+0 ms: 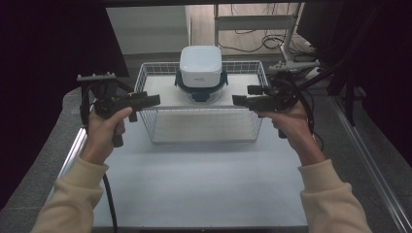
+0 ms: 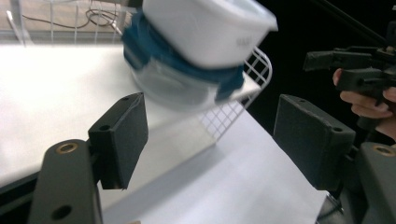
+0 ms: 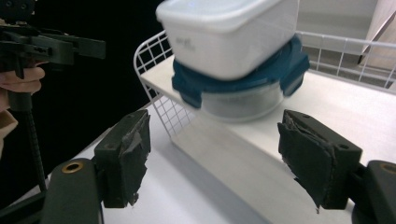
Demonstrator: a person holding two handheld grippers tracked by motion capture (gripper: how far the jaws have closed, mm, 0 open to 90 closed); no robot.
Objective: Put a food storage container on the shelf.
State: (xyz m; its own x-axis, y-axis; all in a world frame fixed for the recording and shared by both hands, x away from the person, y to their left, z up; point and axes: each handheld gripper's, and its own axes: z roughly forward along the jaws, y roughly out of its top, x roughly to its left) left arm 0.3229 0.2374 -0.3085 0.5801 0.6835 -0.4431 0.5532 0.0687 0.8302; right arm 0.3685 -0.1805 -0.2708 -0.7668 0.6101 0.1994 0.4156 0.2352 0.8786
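Two stacked containers sit on the shelf board of the white wire basket point(image 1: 150, 77) at the far side of the desk point(image 1: 194, 179): a white lidded box point(image 1: 200, 65) on top of a clear round container with a blue clip lid point(image 1: 200, 90). Left gripper point(image 1: 145, 101) and right gripper point(image 1: 243, 102) flank the stack, level with it, each apart from it. Both sets of fingers point(image 2: 122, 135) are spread with nothing between them. Judged step: approach to the stack, or release from it; the frames do not settle which. A next grasp would call for both grippers to close in evenly on the lower container's sides, since the top box rests loose and could tip.
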